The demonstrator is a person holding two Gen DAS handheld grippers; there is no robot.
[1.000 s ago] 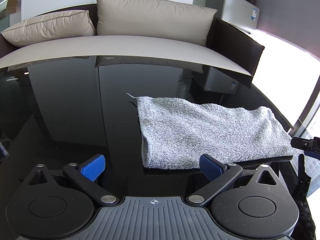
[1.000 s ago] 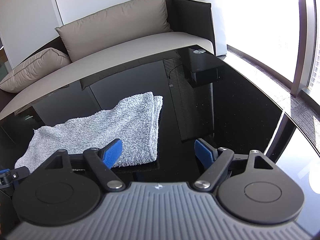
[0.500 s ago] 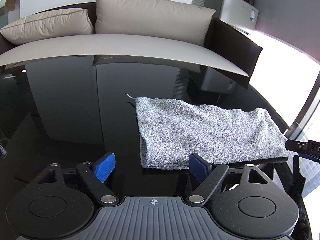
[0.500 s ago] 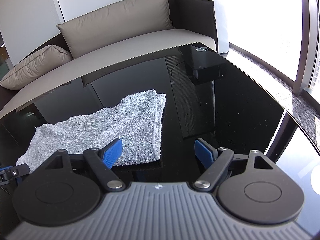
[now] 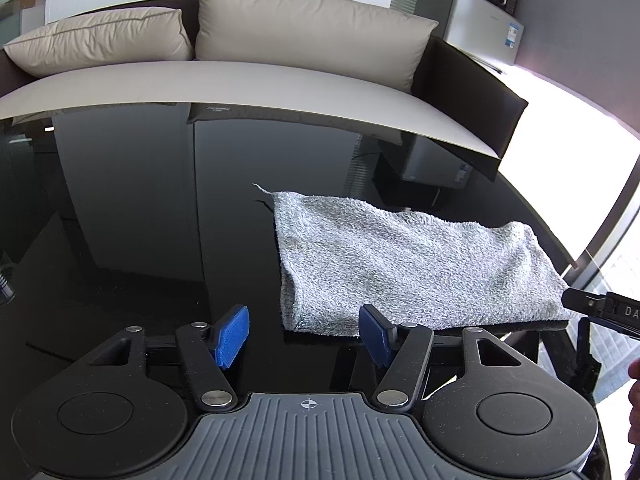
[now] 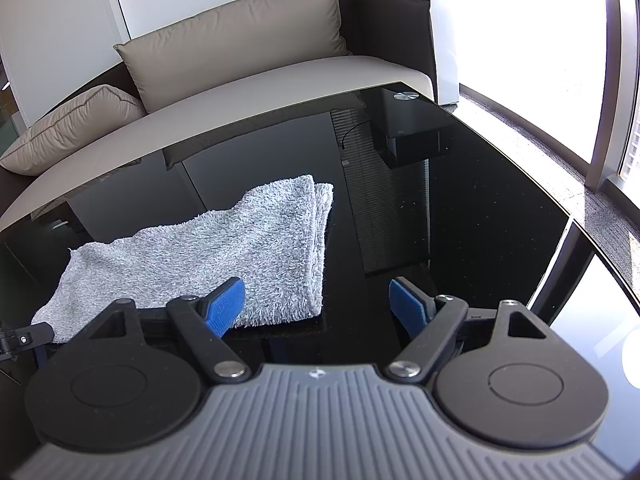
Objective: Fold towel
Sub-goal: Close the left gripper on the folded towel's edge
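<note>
A grey terry towel [image 5: 404, 264] lies folded into a long strip on the glossy black table [image 5: 132, 232]. My left gripper [image 5: 306, 330] hovers just short of the towel's near-left corner; its jaws are closing with nothing between the blue pads [image 5: 234, 334]. In the right wrist view the same towel [image 6: 224, 252] stretches to the left, and my right gripper [image 6: 318, 308] stands open over its near-right corner, the left pad [image 6: 226, 306] in front of the cloth, nothing gripped. A tip of the right gripper shows at the right edge of the left wrist view.
A sofa [image 5: 248, 84] with beige cushions [image 5: 308, 46] runs behind the table's far edge. A microwave sits on a small fridge [image 5: 478, 24] at the back right. A bright window [image 6: 532, 40] lies to the right, past the table's right edge [image 6: 568, 220].
The left gripper's blue pads have drawn closer together. The towel and the right gripper stay as they were.
</note>
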